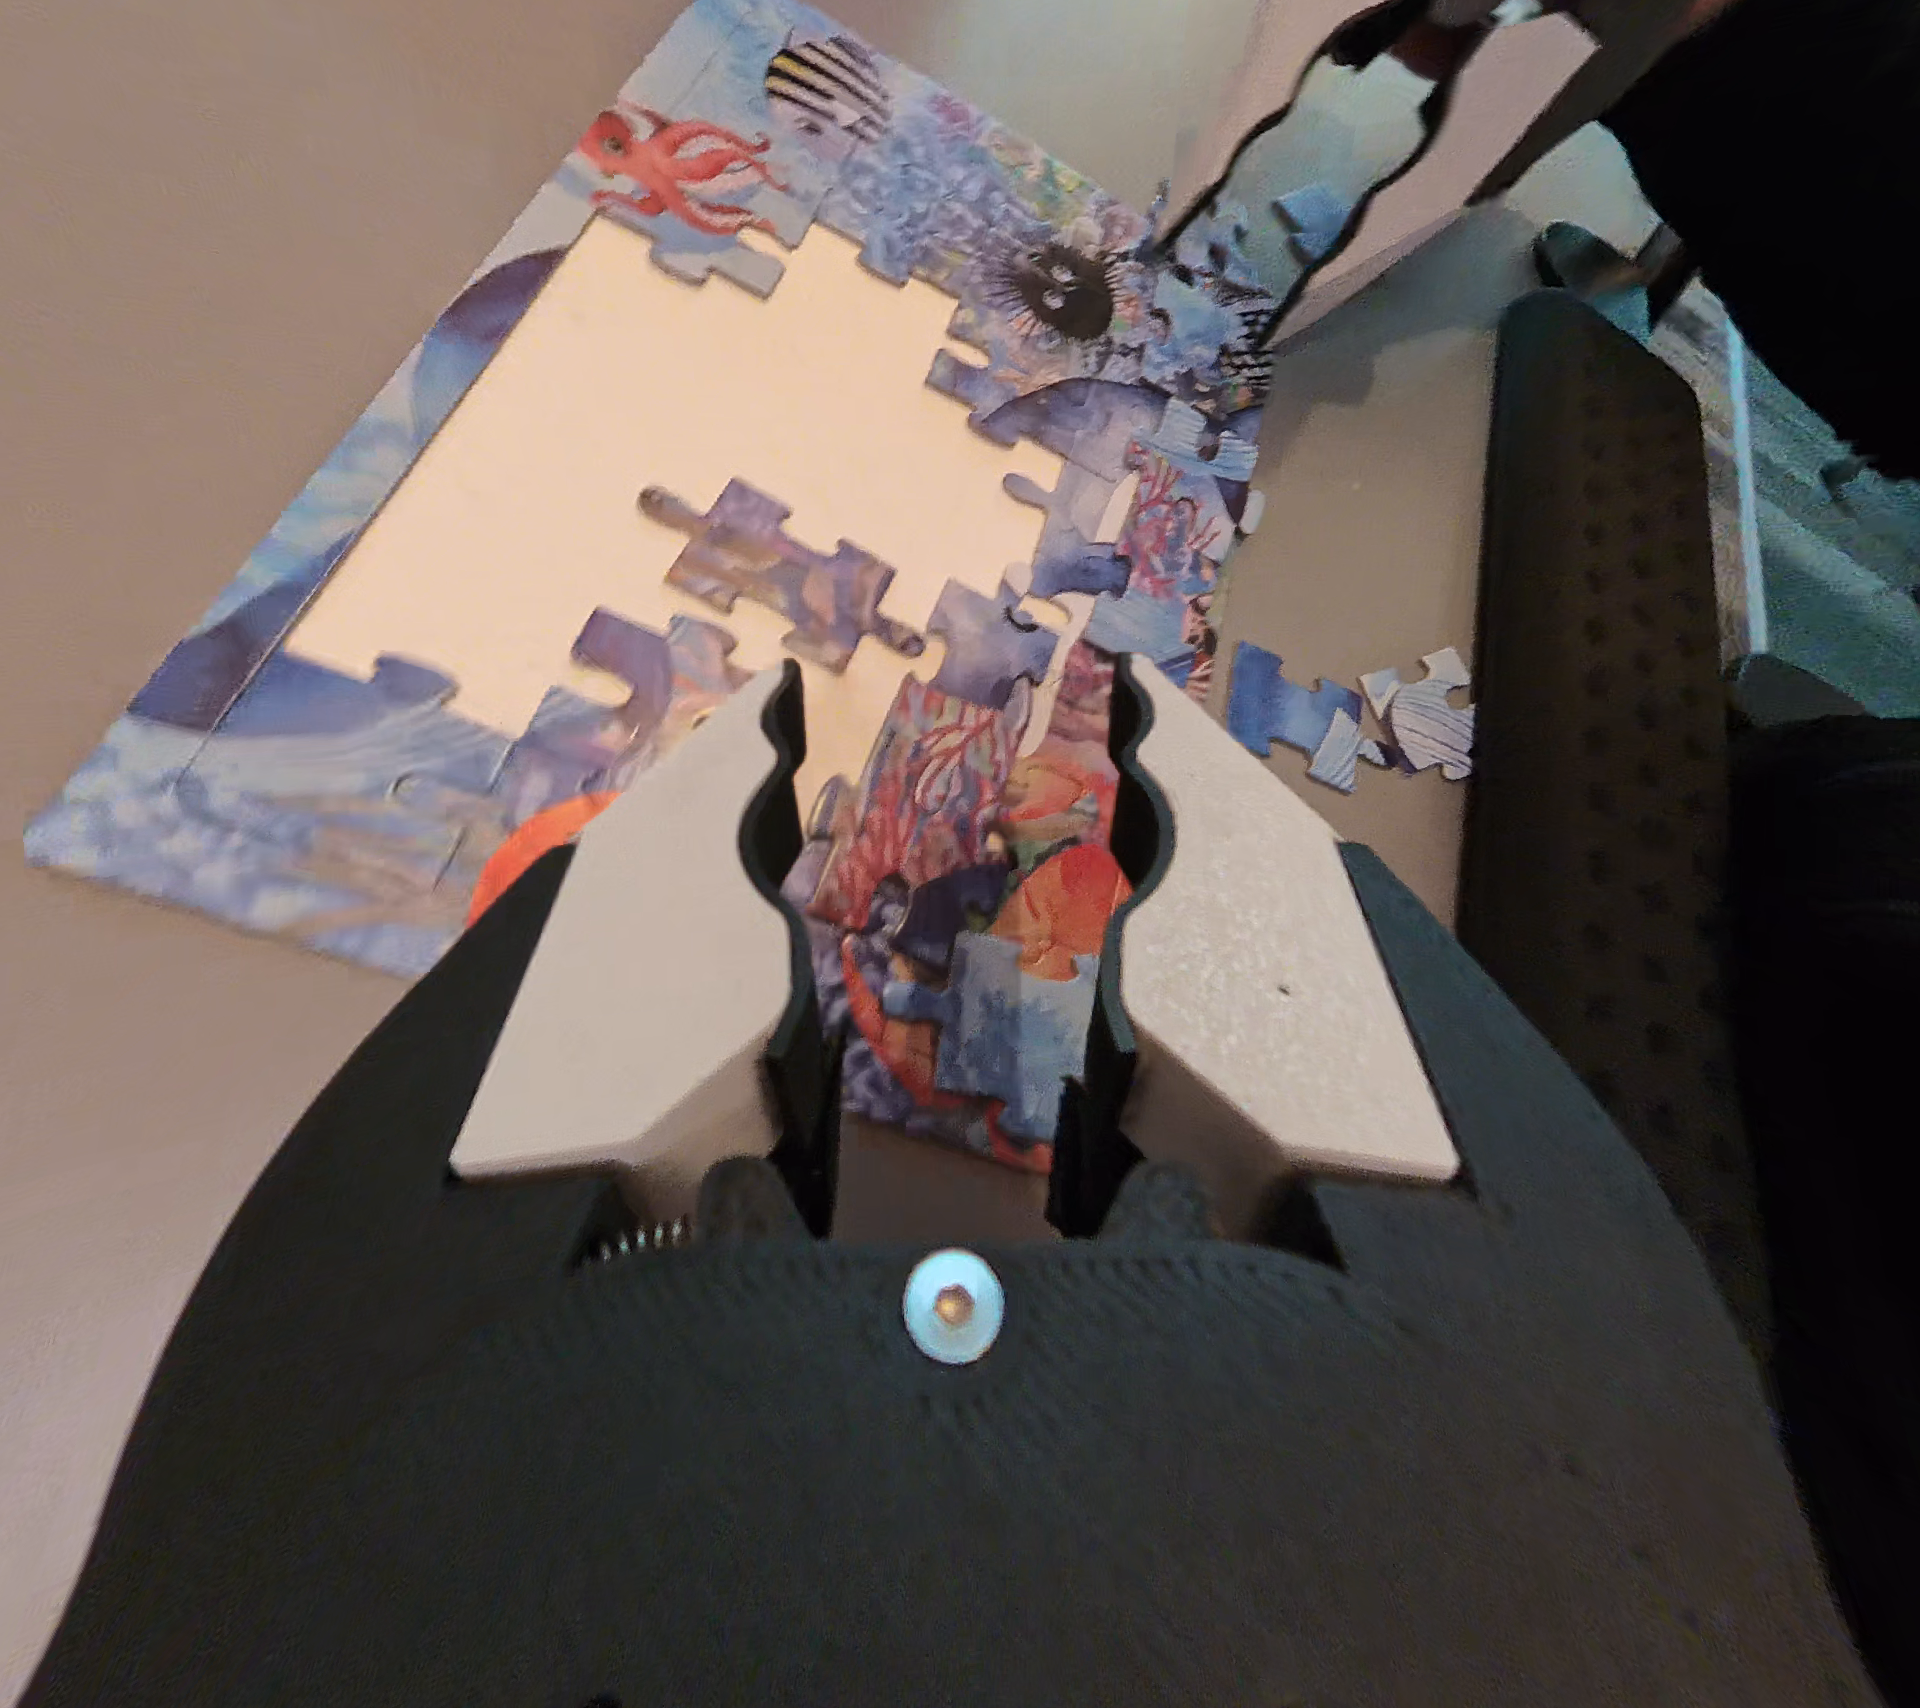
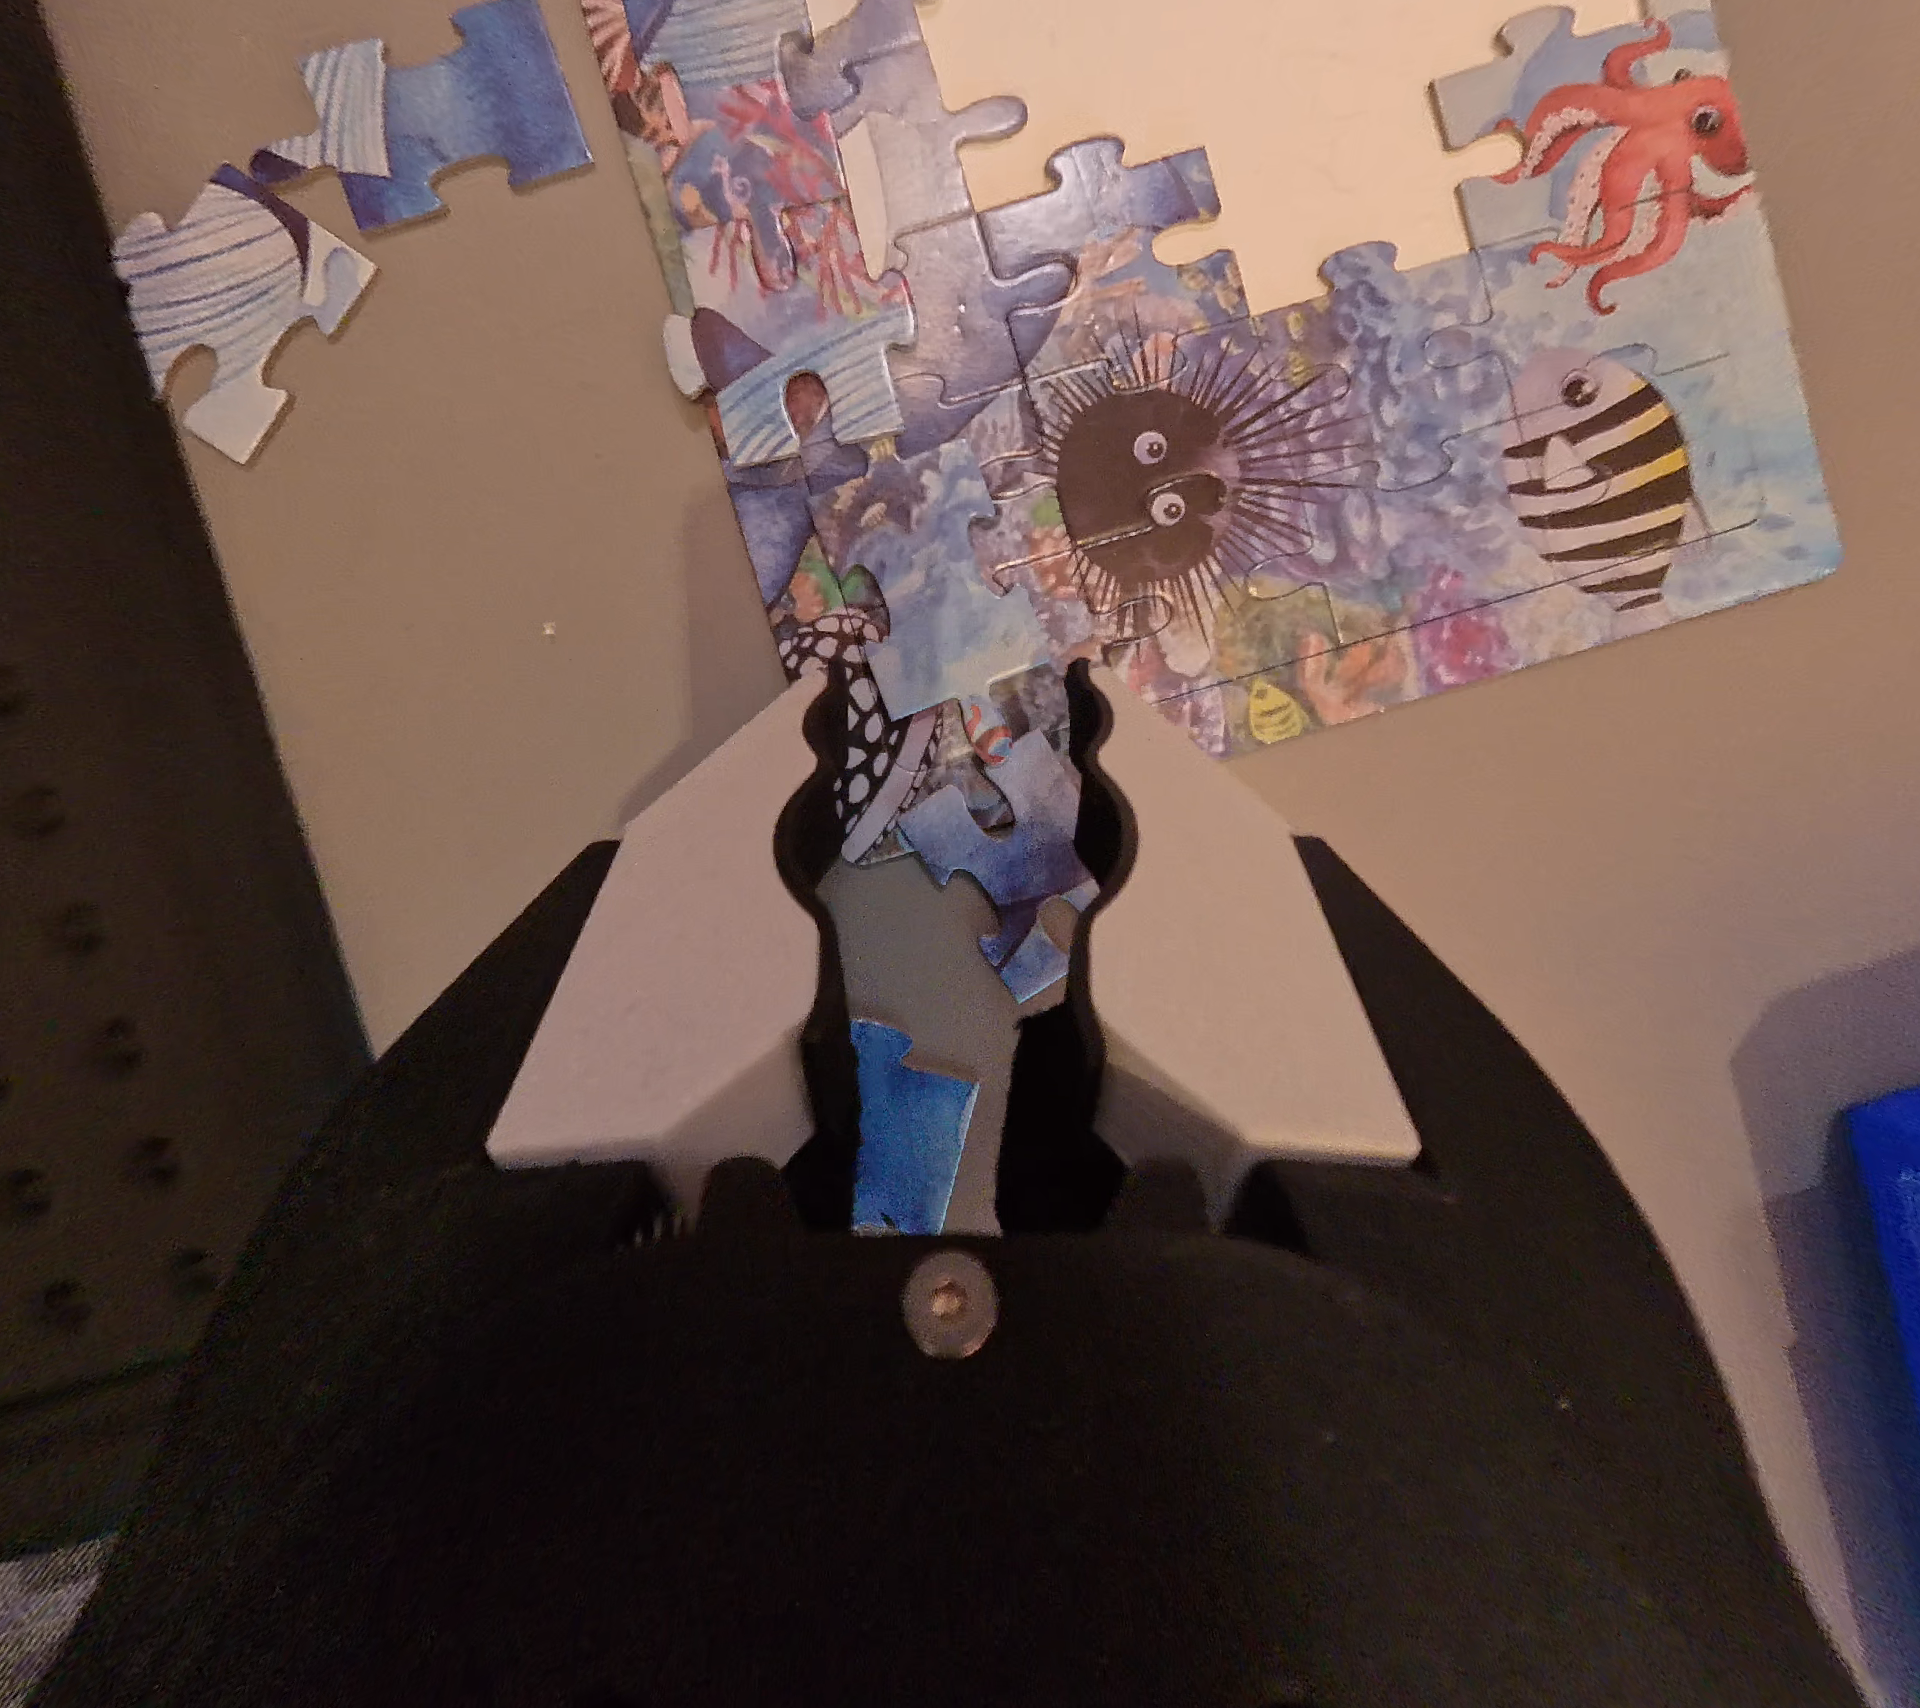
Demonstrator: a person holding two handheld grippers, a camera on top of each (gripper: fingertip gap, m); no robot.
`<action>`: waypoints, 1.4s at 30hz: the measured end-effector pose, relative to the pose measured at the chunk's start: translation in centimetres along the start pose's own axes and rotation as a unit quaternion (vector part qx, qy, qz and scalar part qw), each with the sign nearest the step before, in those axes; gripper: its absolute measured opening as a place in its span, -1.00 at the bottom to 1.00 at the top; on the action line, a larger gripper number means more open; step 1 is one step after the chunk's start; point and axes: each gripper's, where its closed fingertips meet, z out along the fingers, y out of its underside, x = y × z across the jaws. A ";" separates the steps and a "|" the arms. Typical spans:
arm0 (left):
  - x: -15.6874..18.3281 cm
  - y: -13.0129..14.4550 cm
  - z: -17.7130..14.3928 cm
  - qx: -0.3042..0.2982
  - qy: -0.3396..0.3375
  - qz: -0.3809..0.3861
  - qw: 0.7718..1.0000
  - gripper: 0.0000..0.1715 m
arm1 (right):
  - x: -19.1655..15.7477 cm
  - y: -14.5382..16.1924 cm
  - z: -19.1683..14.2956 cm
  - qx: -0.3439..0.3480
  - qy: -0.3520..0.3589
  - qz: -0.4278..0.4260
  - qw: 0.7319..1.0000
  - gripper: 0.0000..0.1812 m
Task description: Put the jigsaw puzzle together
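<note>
Your left gripper (image 1: 951,692) hung open and empty over the puzzle (image 1: 665,411) on the table (image 1: 208,100). Your right gripper (image 2: 951,692) gaped over its corner; fingers hid loose pieces (image 2: 997,858).

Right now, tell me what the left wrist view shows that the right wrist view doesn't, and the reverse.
Only the left wrist view: the right gripper reaching down over the puzzle's far edge, and the puzzle's blue wave border.

Only the right wrist view: a bright blue piece seen between the right gripper's open jaws.

Both: the puzzle board, the octopus, the sea urchin, the striped fish and two loose pieces beside the board.
</note>
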 end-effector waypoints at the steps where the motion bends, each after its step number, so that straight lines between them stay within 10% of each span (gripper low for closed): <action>1: 0.8 -0.5 0.5 0.000 0.008 0.019 1.000 -0.35 | 0.1 0.3 0.3 -0.007 -0.004 0.002 1.000 -0.54; 17: 6.3 -3.8 13.0 -0.081 0.012 0.189 0.979 -0.40 | 0.9 -0.5 0.7 0.020 -0.008 -0.019 1.000 -0.75; 31: 6.6 -6.9 11.5 0.010 0.160 0.035 0.986 -0.90 | 2.0 -5.0 -2.8 -0.017 0.098 -0.200 0.975 -0.74; 42: 2.7 -12.0 8.7 0.185 0.135 -0.119 0.966 -1.00 | 5.5 -7.2 -4.0 0.120 0.173 0.090 0.974 -0.39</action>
